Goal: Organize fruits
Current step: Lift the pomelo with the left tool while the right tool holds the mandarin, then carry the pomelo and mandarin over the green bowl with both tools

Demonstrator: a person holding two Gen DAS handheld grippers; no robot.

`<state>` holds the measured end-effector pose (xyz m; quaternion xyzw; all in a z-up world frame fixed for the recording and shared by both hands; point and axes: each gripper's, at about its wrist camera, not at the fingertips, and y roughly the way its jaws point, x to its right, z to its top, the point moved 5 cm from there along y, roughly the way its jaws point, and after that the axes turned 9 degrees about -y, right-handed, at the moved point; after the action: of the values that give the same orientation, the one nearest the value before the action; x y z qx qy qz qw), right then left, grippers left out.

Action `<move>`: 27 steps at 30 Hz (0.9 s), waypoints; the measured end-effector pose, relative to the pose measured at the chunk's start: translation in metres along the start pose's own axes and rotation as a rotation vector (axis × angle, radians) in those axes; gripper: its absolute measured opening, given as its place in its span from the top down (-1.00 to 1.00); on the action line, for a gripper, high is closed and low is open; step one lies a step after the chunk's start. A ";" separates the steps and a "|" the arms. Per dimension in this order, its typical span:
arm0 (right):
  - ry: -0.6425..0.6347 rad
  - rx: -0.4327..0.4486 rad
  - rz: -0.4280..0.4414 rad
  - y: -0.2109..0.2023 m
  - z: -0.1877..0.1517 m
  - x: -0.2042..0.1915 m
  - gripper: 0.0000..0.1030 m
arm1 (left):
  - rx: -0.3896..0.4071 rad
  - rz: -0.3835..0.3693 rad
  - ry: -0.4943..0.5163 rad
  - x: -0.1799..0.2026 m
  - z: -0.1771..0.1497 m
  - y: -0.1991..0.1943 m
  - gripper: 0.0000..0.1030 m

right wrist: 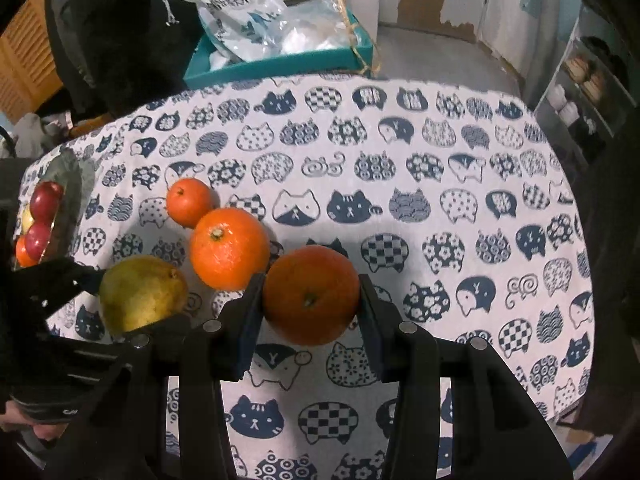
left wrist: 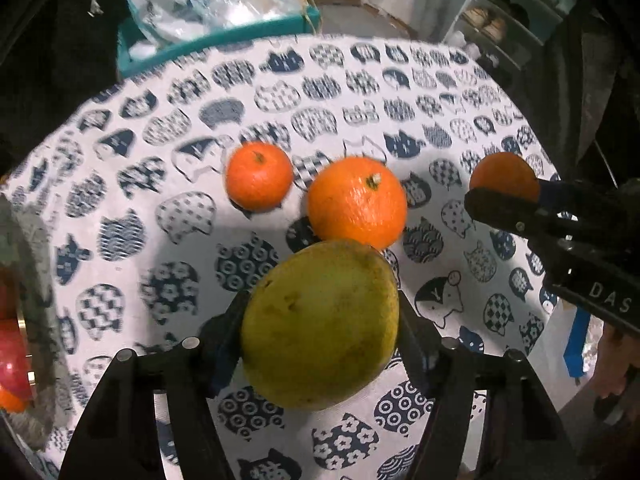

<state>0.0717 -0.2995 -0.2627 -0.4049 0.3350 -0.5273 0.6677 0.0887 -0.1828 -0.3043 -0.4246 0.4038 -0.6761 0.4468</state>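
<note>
Take the large round orange with the green stem nub (right wrist: 229, 249) lying on the white tablecloth printed with navy cat faces (right wrist: 400, 184) as your landmark. Your left gripper (left wrist: 320, 320) is clamped on the yellow-green pear-like fruit (left wrist: 320, 324), which sits just on your side of that orange, nearly touching it in the left wrist view. Your right gripper (right wrist: 311, 312) is clamped on a darker orange with its stem end facing you (right wrist: 311, 295), just to the right of the landmark and a little nearer you. A smaller orange tangerine (right wrist: 189, 202) sits beyond the landmark and to its left, touching or almost touching it. The grey bowl already holding red apples and an orange (right wrist: 76, 184) stands well to the left of the landmark, at the cloth's edge. So the move likely turns on this: the bowl lies leftward of both claws, and your left one is the nearer, so the green fruit probably goes first, its longer axis running roughly away from you between the pads. Whether either fruit is lifted off the cloth I cannot tell. Readable writing: "DAS" in white on the right gripper's body in the left wrist view; the print on the crumpled plastic bag (right wrist: 240, 8) in the teal box (right wrist: 280, 65) beyond the table is too blurred to read.
</note>
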 end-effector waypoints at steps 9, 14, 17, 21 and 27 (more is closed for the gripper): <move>-0.041 0.084 -0.003 -0.032 0.024 -0.022 0.15 | 0.131 0.051 -0.027 -0.017 0.008 -0.053 -0.35; -0.062 0.134 0.000 -0.051 0.037 -0.037 0.15 | 0.181 0.064 -0.064 -0.029 0.011 -0.080 -0.35; -0.076 0.164 0.005 -0.063 0.045 -0.046 0.15 | 0.221 0.076 -0.074 -0.036 0.012 -0.098 -0.35; -0.092 0.196 0.016 -0.076 0.055 -0.059 0.15 | 0.273 0.085 -0.098 -0.050 0.012 -0.125 -0.35; -0.119 0.235 0.042 -0.089 0.072 -0.082 0.15 | 0.321 0.090 -0.150 -0.076 0.009 -0.157 -0.35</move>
<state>0.0782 -0.2162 -0.1497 -0.3476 0.2391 -0.5239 0.7400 0.0737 -0.0694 -0.1722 -0.3786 0.2750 -0.6774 0.5675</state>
